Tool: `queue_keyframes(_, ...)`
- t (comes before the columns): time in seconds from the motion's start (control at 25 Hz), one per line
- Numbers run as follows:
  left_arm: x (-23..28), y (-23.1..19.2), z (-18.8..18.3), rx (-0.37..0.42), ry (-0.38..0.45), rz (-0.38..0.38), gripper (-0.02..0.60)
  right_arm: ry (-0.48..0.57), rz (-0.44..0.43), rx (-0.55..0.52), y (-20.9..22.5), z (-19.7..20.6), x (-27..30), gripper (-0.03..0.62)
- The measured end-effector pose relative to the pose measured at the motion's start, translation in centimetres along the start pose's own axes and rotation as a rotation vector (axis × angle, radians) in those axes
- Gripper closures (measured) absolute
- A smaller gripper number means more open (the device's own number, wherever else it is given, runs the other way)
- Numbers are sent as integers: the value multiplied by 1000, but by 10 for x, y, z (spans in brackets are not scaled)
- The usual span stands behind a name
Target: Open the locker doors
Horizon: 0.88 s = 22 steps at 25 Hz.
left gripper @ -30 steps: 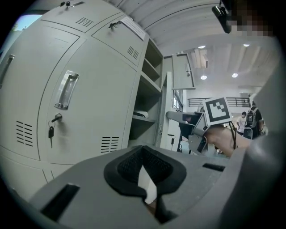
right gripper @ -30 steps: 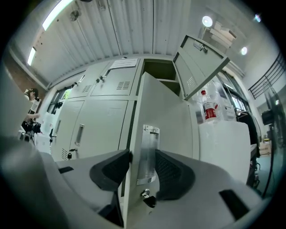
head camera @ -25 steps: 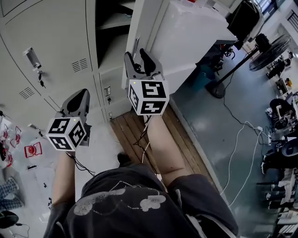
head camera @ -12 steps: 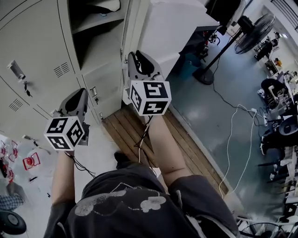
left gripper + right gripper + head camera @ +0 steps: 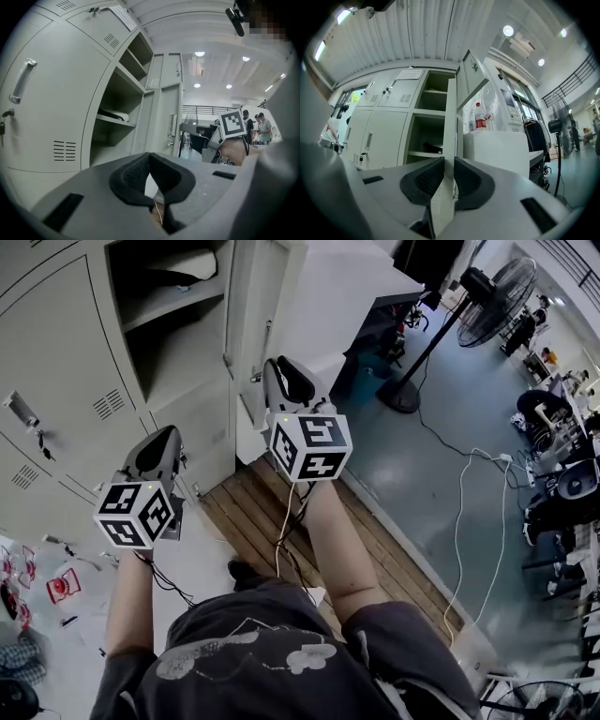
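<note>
**Two pads pinched on the open locker door's edge**

My right gripper (image 5: pixel 284 373) has just been closing. Its jaws now stand only narrowly apart, with the free edge of the locker door (image 5: pixel 450 117) pressed between the pads. That door stands swung out from the bank, edge-on to me. Behind it the compartment (image 5: pixel 423 136) is open, with a dark object (image 5: pixel 432 149) lying on its shelf. The door above (image 5: pixel 471 77) hangs open too. Left of the opening, the closed lockers (image 5: pixel 382 133) show their handles. A white cabinet (image 5: pixel 499 152) sits just right of the door, with a bottle (image 5: pixel 480 116) on top. My left gripper (image 5: pixel 161 442) hangs in front of the closed lockers without touching them. Its jaw tips are together and hold nothing.
</note>
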State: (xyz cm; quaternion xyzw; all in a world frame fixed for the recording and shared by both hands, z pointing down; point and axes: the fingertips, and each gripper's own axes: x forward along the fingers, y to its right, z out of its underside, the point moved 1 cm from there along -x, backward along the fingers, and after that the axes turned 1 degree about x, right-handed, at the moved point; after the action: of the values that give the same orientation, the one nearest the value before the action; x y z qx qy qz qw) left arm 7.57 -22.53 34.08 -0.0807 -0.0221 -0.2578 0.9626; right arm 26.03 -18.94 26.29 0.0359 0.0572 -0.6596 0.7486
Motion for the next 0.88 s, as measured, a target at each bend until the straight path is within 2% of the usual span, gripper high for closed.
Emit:
queue_keyframes(0.44, 39, 17, -4, 16, 0, 56, 574, 22, 47, 45, 49, 0, -6, 531)
queue_keyframes(0.88, 69, 21, -7, 29, -5, 84, 574, 56, 11, 62, 74, -1, -6, 540)
